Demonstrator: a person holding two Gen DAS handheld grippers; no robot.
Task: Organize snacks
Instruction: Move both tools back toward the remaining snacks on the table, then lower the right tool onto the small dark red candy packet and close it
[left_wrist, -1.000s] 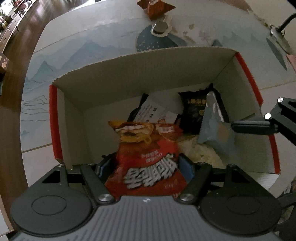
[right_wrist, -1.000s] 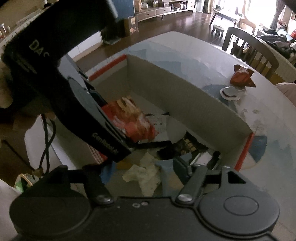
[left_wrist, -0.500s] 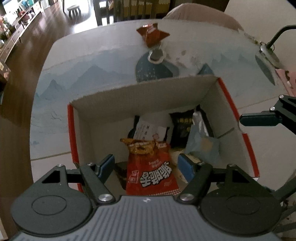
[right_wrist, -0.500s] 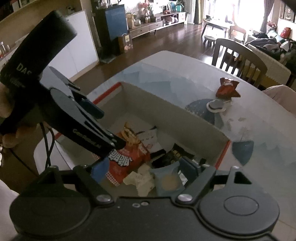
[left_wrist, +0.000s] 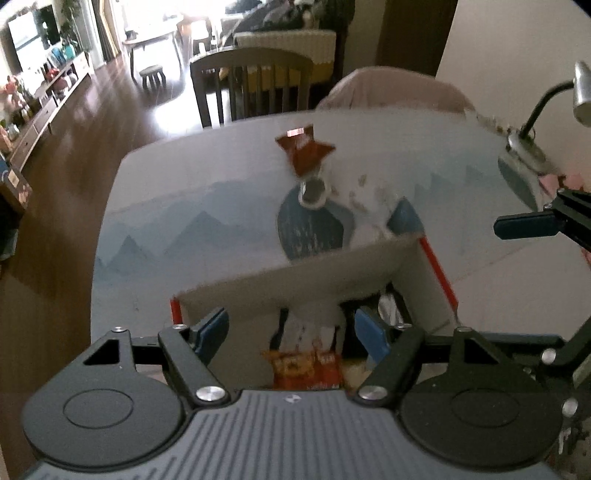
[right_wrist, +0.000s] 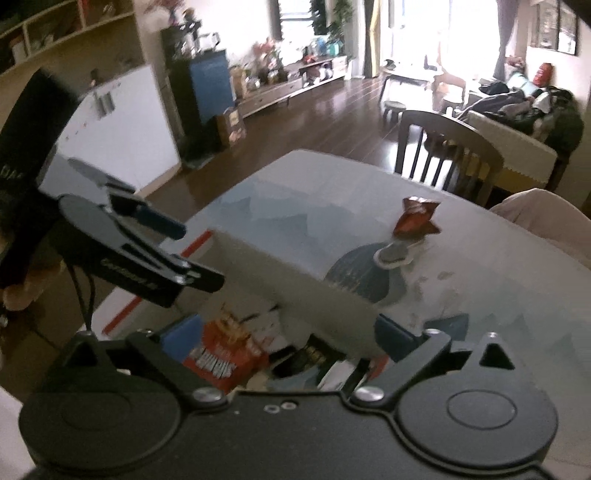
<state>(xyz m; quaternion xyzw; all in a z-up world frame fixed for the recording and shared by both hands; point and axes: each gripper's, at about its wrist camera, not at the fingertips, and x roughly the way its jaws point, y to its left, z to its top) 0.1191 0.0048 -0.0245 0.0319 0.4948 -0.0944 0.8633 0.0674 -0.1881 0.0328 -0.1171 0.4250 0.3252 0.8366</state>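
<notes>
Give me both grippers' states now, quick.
Left gripper: opening, holding nothing; red snack bag lies below.
Right gripper: opening, holding nothing.

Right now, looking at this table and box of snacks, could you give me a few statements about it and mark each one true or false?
1. The red snack bag lies inside the cardboard box. True.
2. The left tongs are clamped on that red bag. False: their jaws are opening and nothing is between them.
3. A small red packet remains out on the table, outside the box. True.
4. The right tongs grip a blue packet. False: their jaws are opening and hold nothing.
5. The box is shut with a lid. False: its top is open.
</notes>
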